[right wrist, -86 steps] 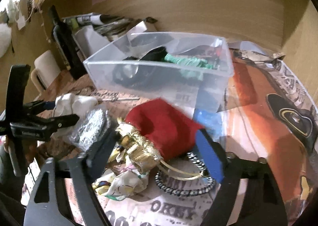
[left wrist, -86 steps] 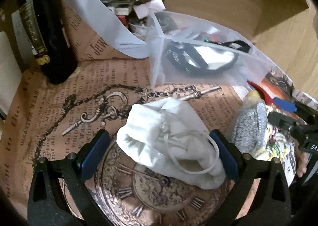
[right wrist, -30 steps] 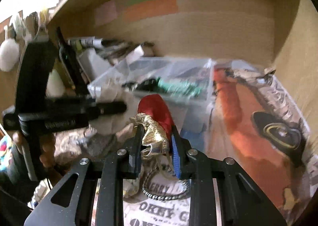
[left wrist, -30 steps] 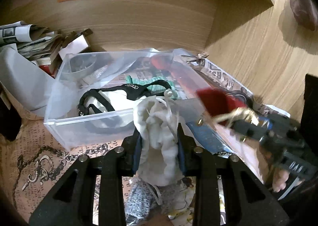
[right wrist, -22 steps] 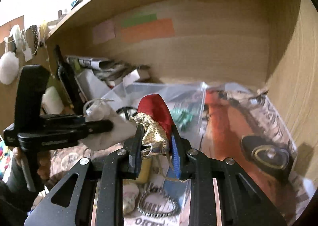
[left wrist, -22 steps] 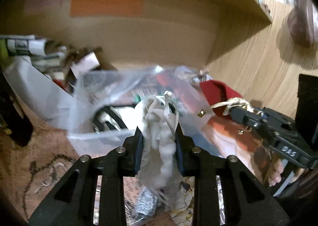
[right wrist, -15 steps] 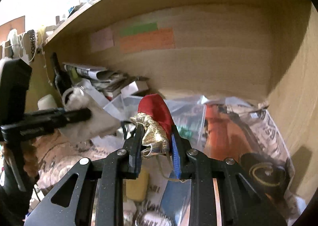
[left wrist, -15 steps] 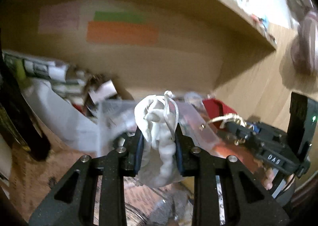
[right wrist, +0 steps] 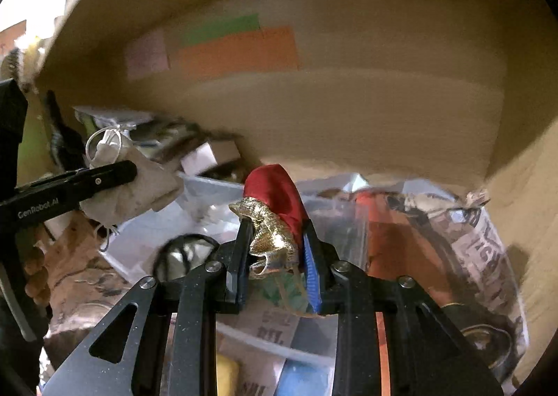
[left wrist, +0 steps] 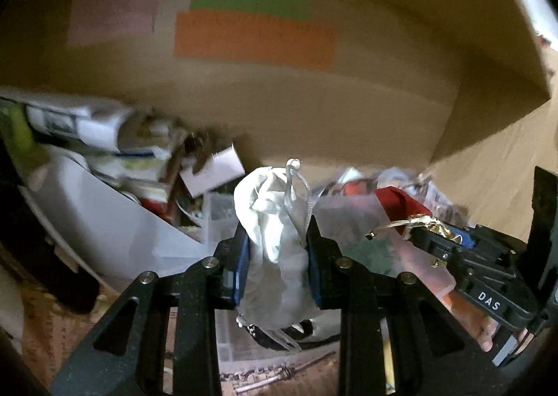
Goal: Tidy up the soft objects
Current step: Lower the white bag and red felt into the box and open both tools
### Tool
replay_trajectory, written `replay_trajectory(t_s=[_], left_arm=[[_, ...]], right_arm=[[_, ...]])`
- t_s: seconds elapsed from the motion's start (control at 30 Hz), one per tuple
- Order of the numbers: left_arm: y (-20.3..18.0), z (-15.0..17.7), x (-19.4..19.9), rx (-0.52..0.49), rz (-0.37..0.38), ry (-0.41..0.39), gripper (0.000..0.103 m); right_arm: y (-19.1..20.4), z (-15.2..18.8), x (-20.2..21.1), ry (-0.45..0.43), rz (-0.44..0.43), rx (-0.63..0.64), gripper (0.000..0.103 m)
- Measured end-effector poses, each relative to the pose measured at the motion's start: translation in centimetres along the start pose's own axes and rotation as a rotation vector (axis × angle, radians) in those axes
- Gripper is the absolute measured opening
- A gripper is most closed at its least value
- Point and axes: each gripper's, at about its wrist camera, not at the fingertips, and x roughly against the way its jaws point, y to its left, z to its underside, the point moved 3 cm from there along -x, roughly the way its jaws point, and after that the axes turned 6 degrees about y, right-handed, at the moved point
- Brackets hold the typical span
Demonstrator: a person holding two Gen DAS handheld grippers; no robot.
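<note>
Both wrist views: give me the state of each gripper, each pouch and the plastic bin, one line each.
Left gripper: shut on white pouch.
Right gripper: shut on red pouch.
White pouch: lifted, drawstring dangling.
Red pouch: lifted, pinched at its gold neck.
Plastic bin: open-topped, below both pouches.

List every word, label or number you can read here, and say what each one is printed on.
"DAS": on the body of the right tongs, seen from the left wrist.
"GenRobot.AI": on the arm of the left tongs, seen from the right wrist.
Newsprint-style paper under the clear box: large letters, too blurred to read.
Coloured wall notes: no readable text.
</note>
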Motion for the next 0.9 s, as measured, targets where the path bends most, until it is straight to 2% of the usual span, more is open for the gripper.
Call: replay_trajectory(t_s=[0.27, 0.33, 0.37, 0.5, 0.57, 0.7, 0.83, 0.9], left_arm=[[-0.2, 1.0, -5.9, -0.012, -0.008, 0.137, 0.028], [-0.7, 1.4, -5.6, -0.03, -0.025, 0.133, 0.03], [-0.8, 1.5, -5.4, -0.034, -0.023, 0.135, 0.035], [-0.8, 1.8, -4.1, -0.023, -0.004, 0.135, 0.051], [-0.9, 1.7, -3.1, -0.022, -0.003, 0.112, 0.057], [-0.7, 1.3, -0.8, -0.023, -0.002, 0.069, 0.062], [-0.9, 1.3, 1.9, -0.038, -0.009, 0.012, 0.076], [-1.1, 1.7, 3.4, -0.049, -0.003, -0.01, 0.08]], right_arm=[[-0.3, 1.2, -3.8, 0.131, 0.018, 0.012, 0.026], [-0.1, 1.5, -4.1, 0.148, 0.019, 0.022, 0.03], [-0.1, 1.6, -4.0, 0.151, 0.02, 0.025, 0.035], [0.4, 1.6, -3.1, 0.123, 0.042, 0.048, 0.056], [0.6, 1.4, -2.3, 0.101, 0.052, 0.054, 0.062], [0.9, 0.9, -0.6, 0.053, 0.06, 0.068, 0.066], [1.5, 0.7, 2.0, -0.009, 0.061, 0.089, 0.071], [1.7, 0.8, 3.4, -0.039, 0.064, 0.1, 0.079]])
